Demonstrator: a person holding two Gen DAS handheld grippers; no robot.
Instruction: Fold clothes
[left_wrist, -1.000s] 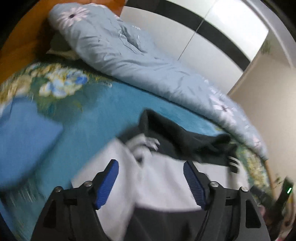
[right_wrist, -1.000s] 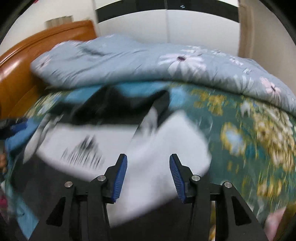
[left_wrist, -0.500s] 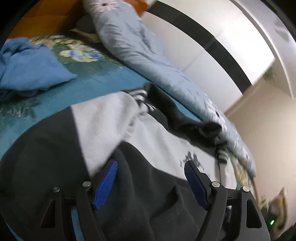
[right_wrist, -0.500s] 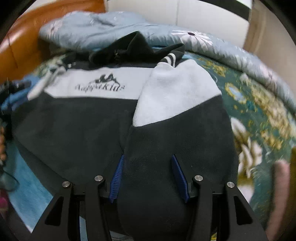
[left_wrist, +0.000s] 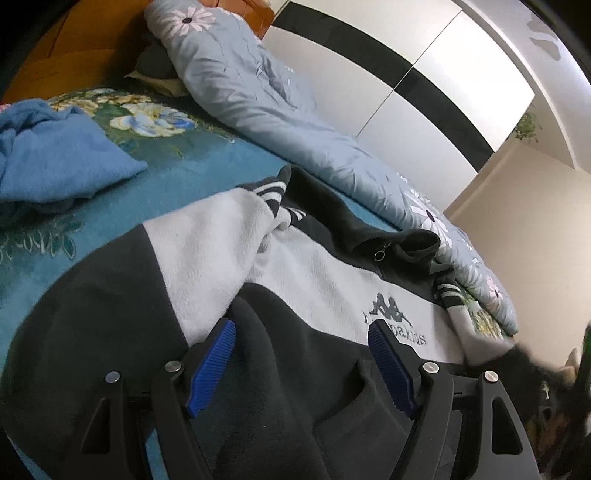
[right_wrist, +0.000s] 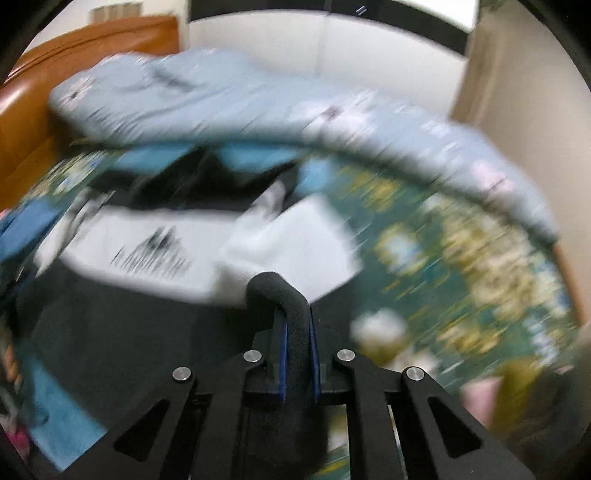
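1. Since half a second ago, the right gripper (right_wrist: 297, 334) has gone from wide open over the fleece to pinched tight on a dark fold of the fleece jacket (left_wrist: 303, 280), and its view has turned from sharp to heavily blurred.
2. The left gripper (left_wrist: 301, 363) keeps its blue pads (left_wrist: 210, 365) spread wide, as before, low over the jacket's dark lower half and gripping nothing.
3. The jacket lies front-up on the bed (left_wrist: 177, 173): dark grey below, a white band with a dark logo across the chest, and a black collar with a zip pull at the far end.
4. One sleeve is folded over the body on the left, its striped cuff near the collar.
5. The jacket's left edge sits on bare teal floral bedspread, which gives open room on that side.
6. Farther left a blue garment (left_wrist: 55, 162) lies crumpled, well apart from the jacket.
7. Beyond the collar a pale blue flowered duvet (left_wrist: 258, 107) runs along the far side of the bed, just beside the collar.
8. Behind it stand a wooden headboard (right_wrist: 55, 74) and white wardrobe doors (left_wrist: 424, 85) crossed by a black band.
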